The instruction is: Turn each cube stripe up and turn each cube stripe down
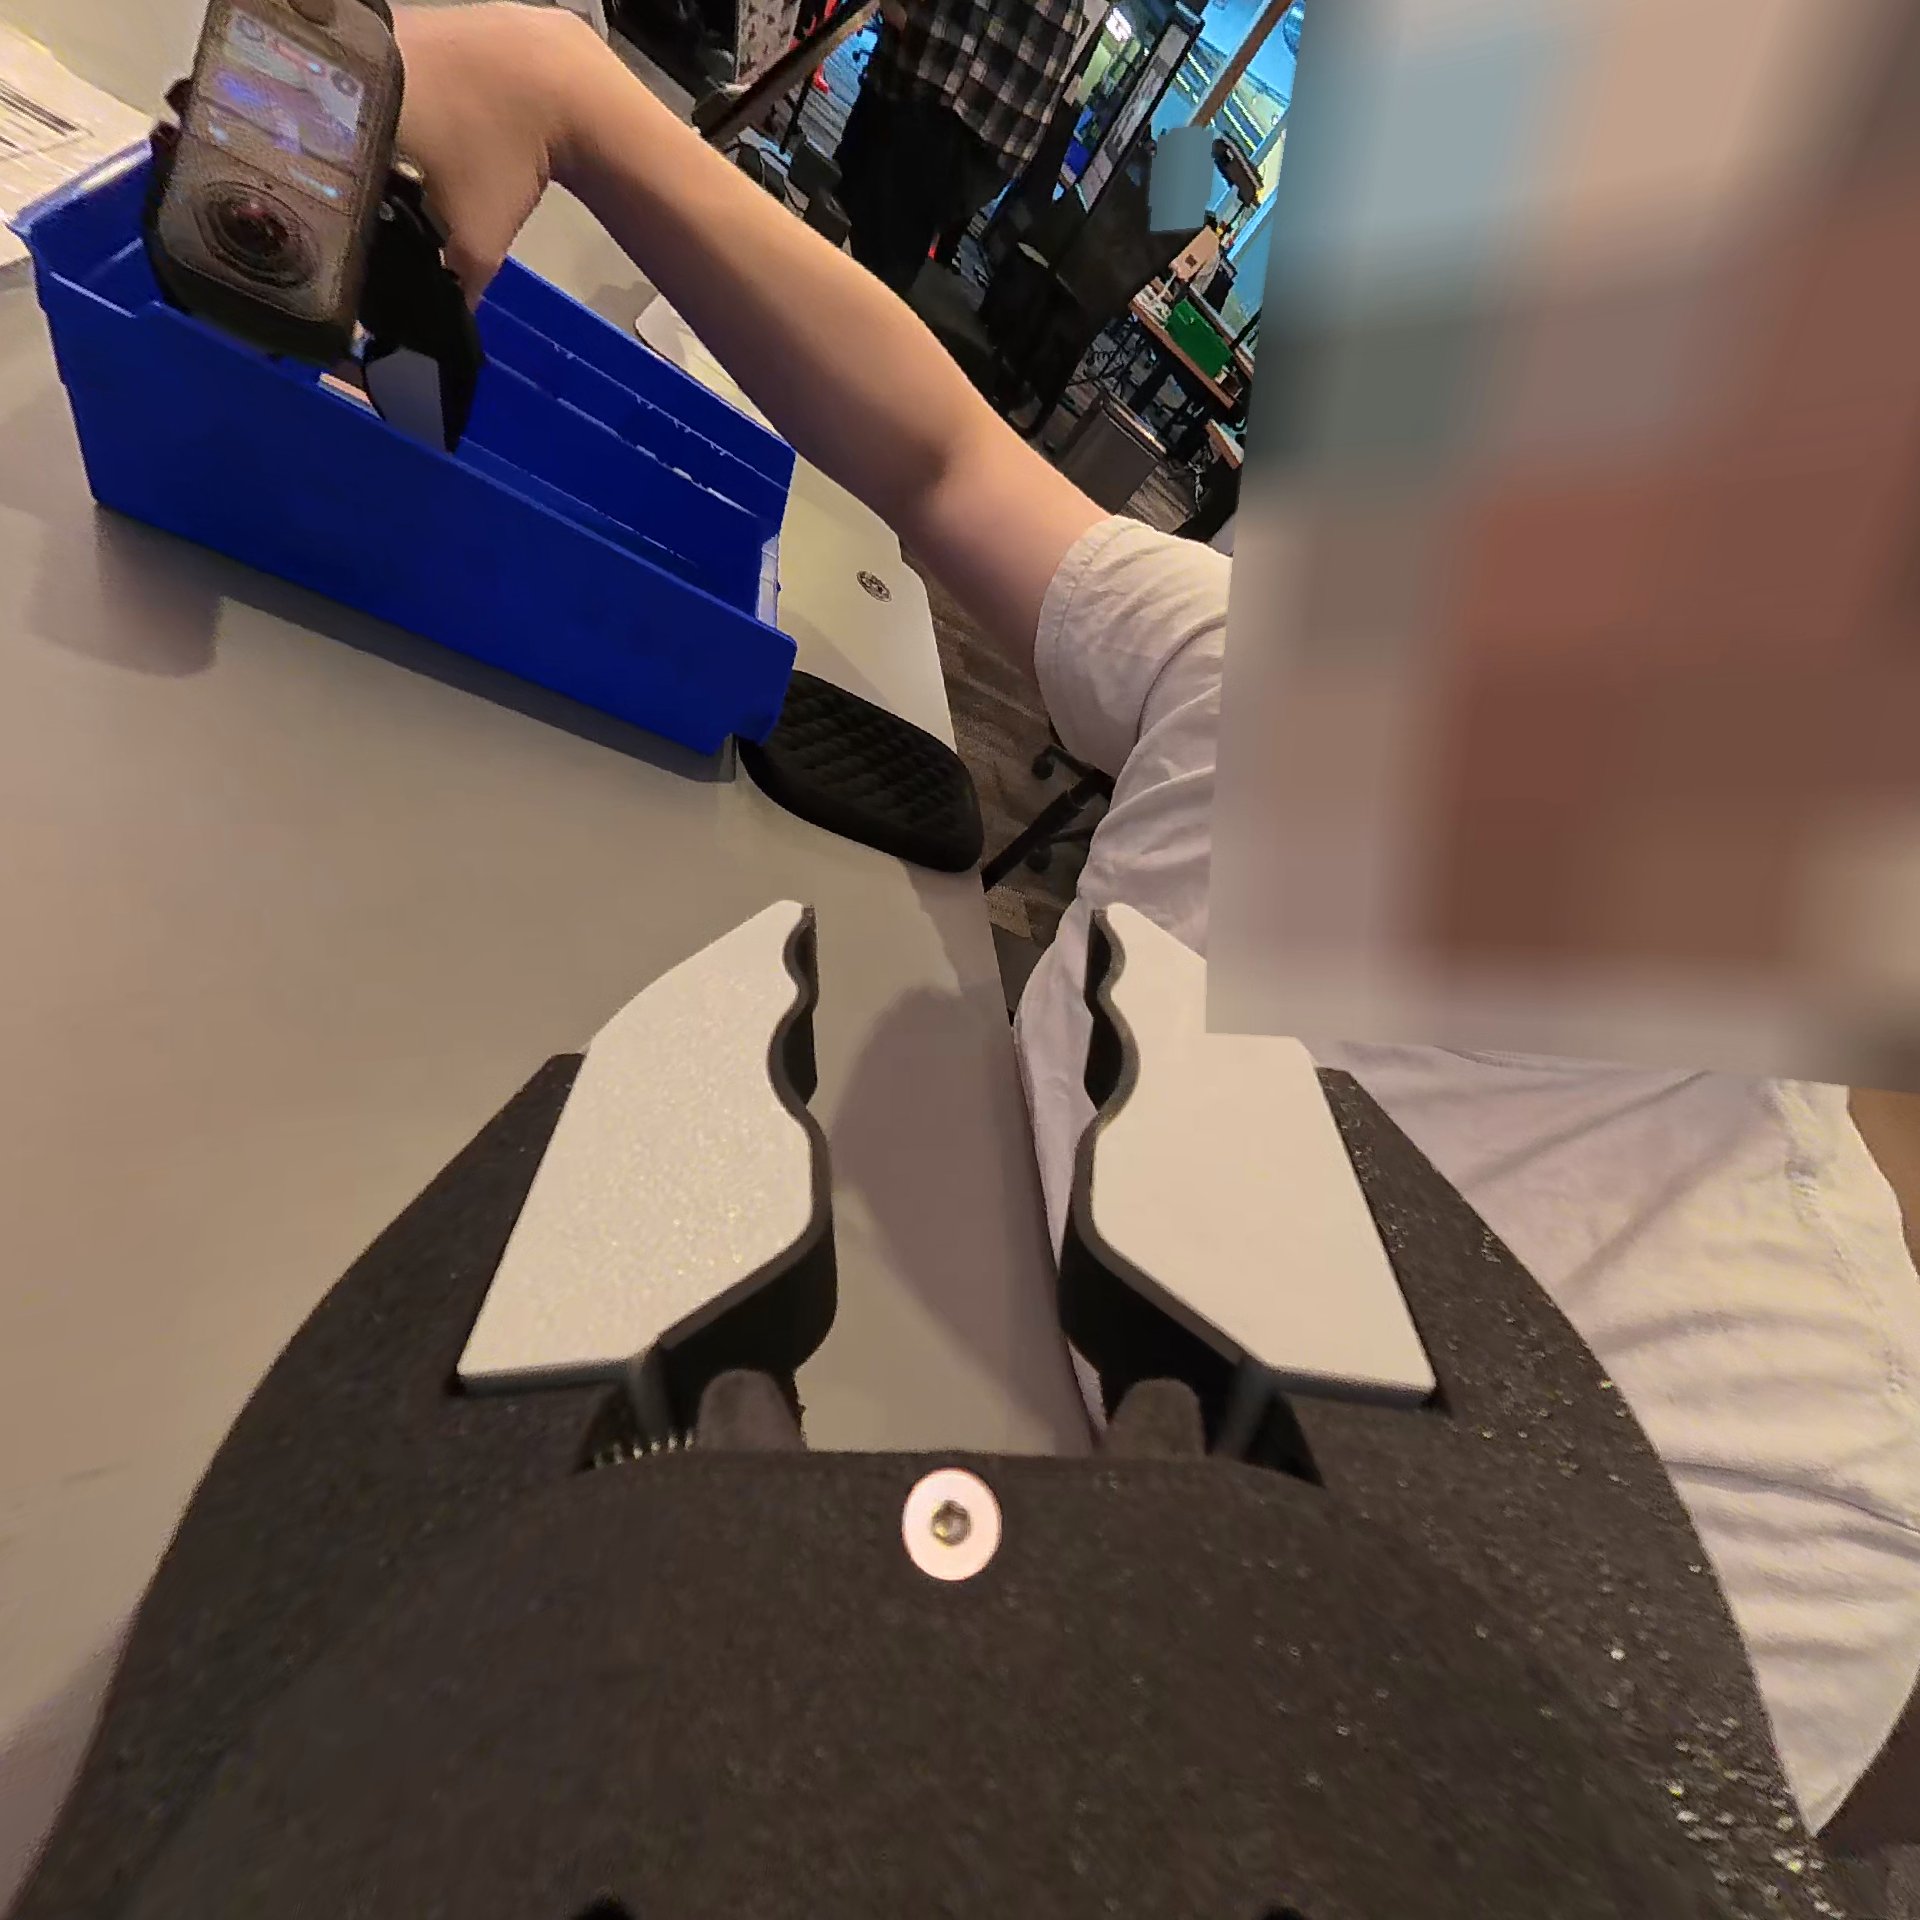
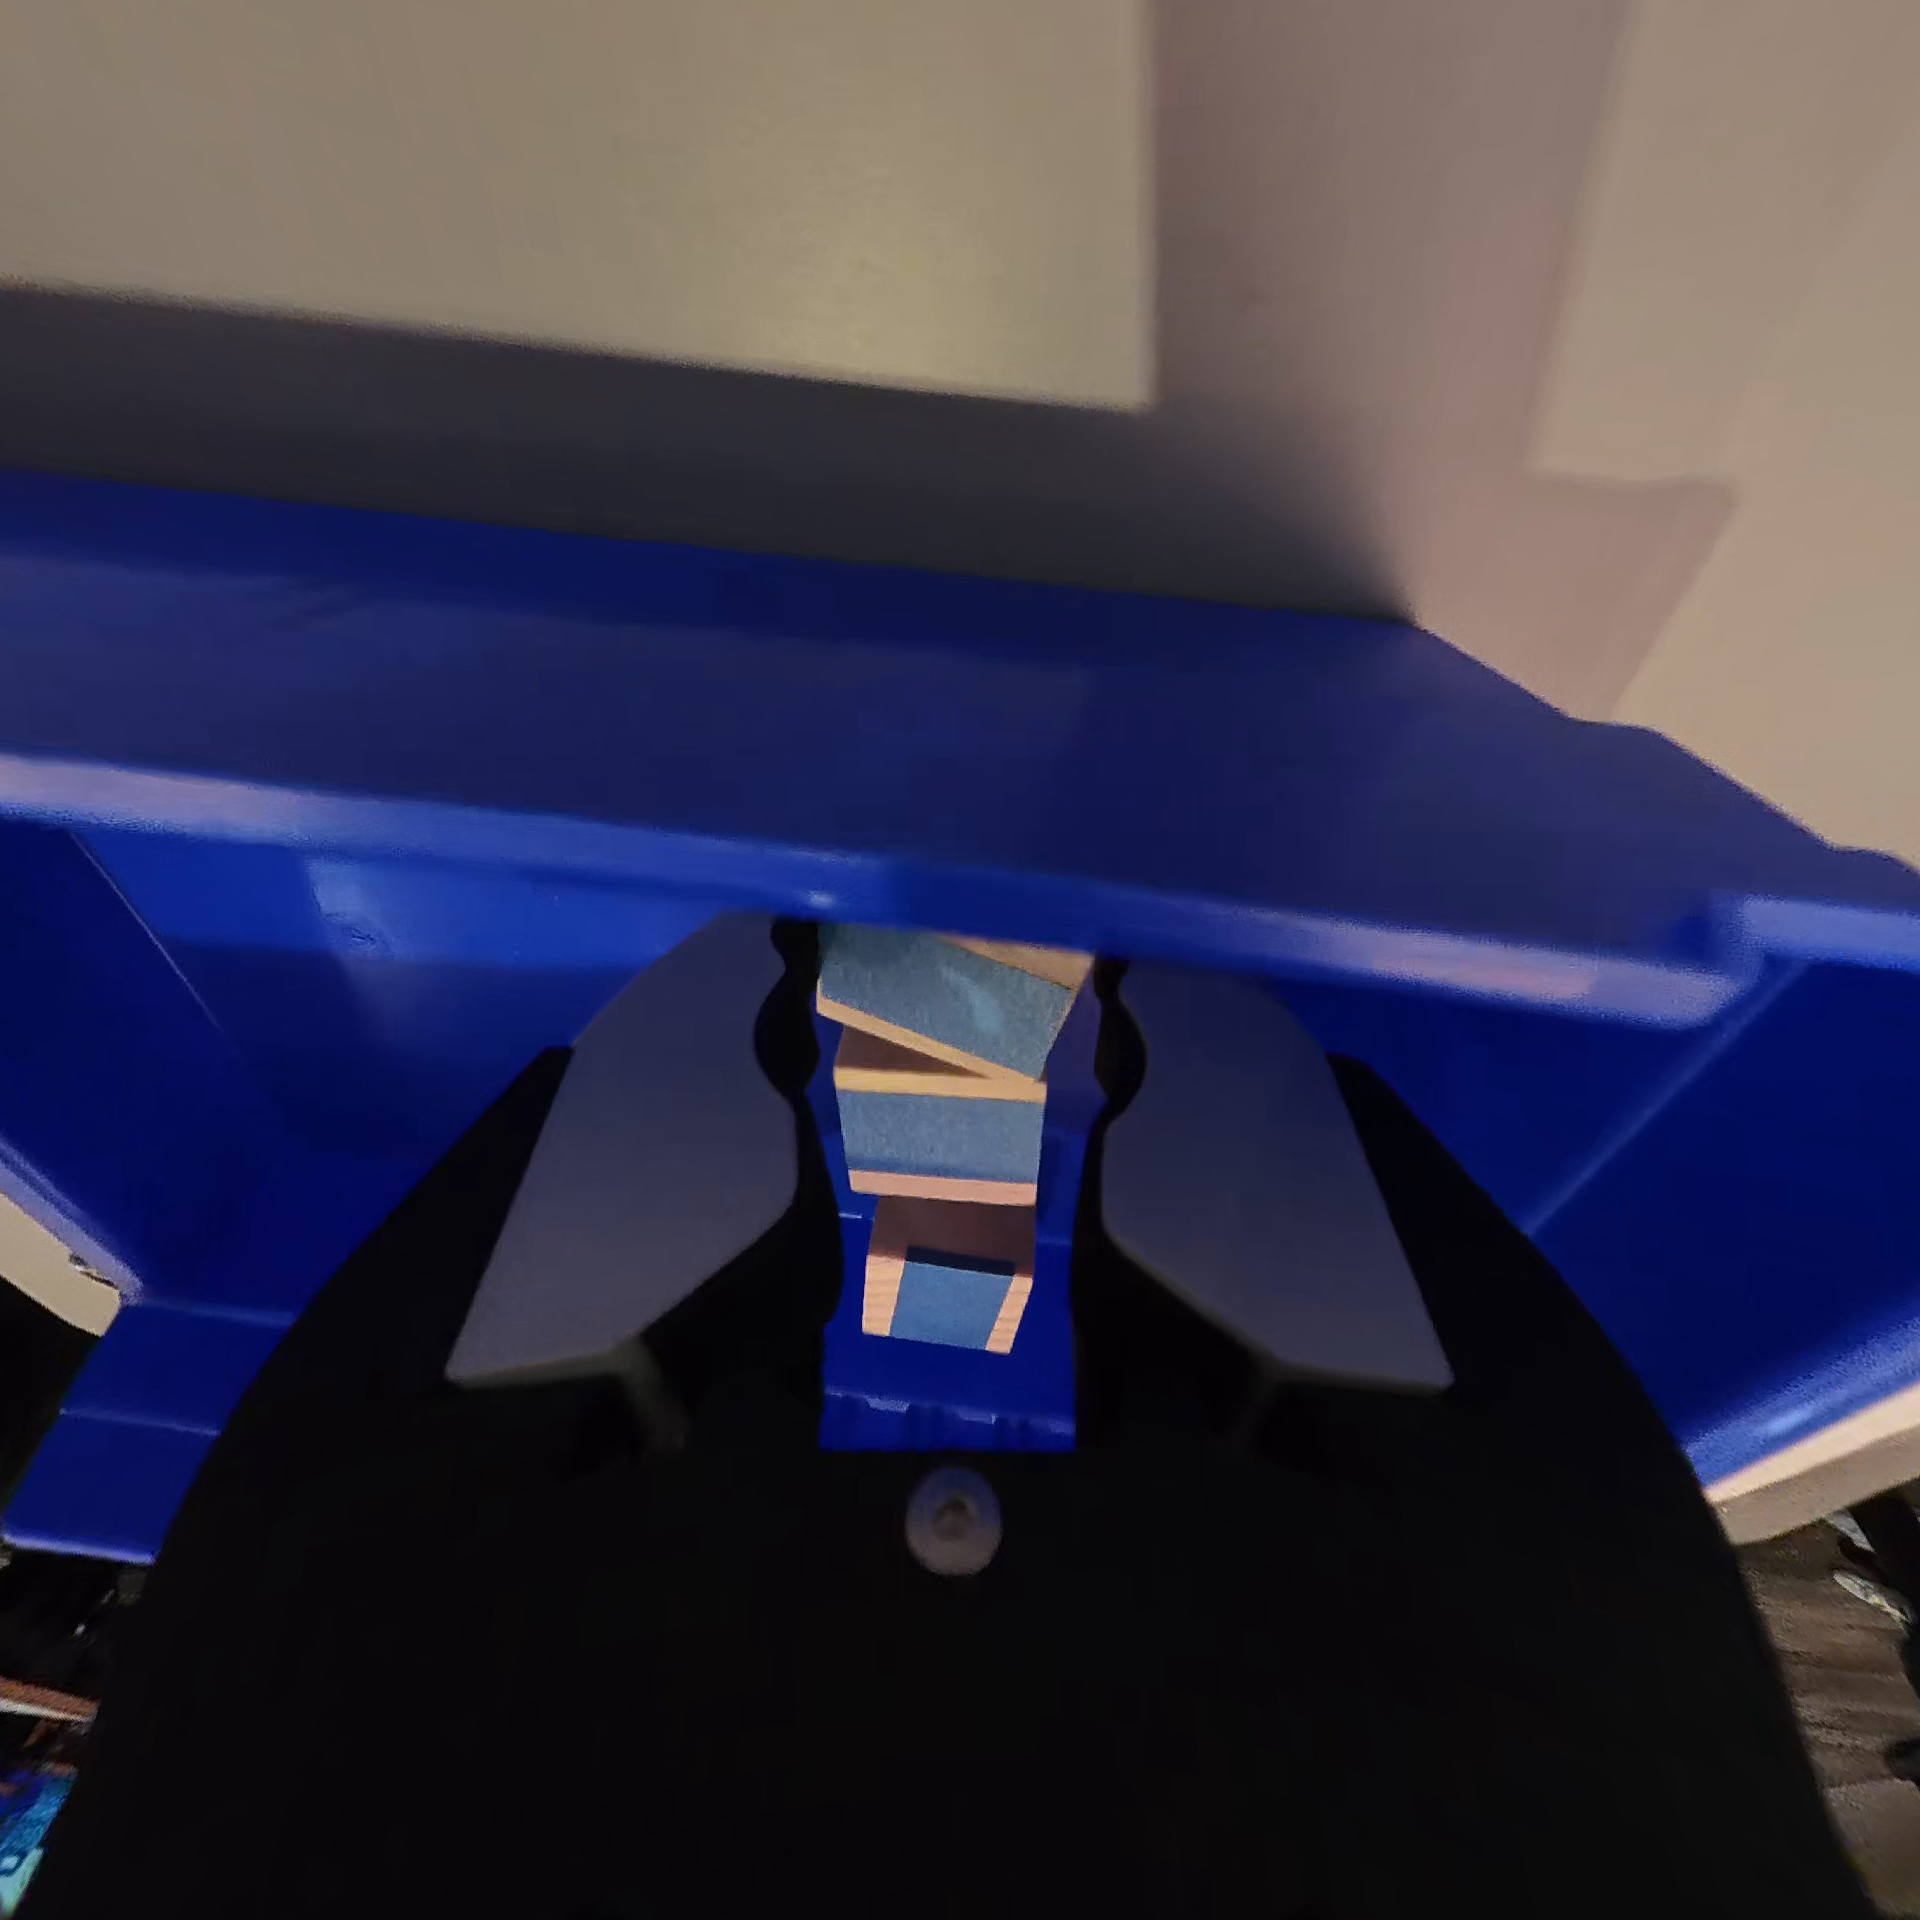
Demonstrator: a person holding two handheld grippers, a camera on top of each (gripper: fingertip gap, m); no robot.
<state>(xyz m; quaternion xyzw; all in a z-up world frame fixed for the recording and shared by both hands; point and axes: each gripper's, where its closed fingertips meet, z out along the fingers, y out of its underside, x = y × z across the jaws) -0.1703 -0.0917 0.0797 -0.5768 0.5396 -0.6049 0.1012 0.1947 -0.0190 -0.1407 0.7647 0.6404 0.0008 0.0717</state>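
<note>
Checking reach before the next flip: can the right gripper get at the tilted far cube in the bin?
Probably yes: the right gripper is open inside the bin, straddling the cube; nothing lies between.

The bin (image 2: 935,727) is glossy blue plastic — the cubes (image 2: 940,1138) look like pale wood with matt blue faces; the table (image 1: 312,935) is smooth and matt.

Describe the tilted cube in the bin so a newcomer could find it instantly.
Start at the blue bin on the grey table. Between the right tongs, three wooden cubes sit in a row. The farthest cube alone sits askew, leaning on its neighbour.
</note>
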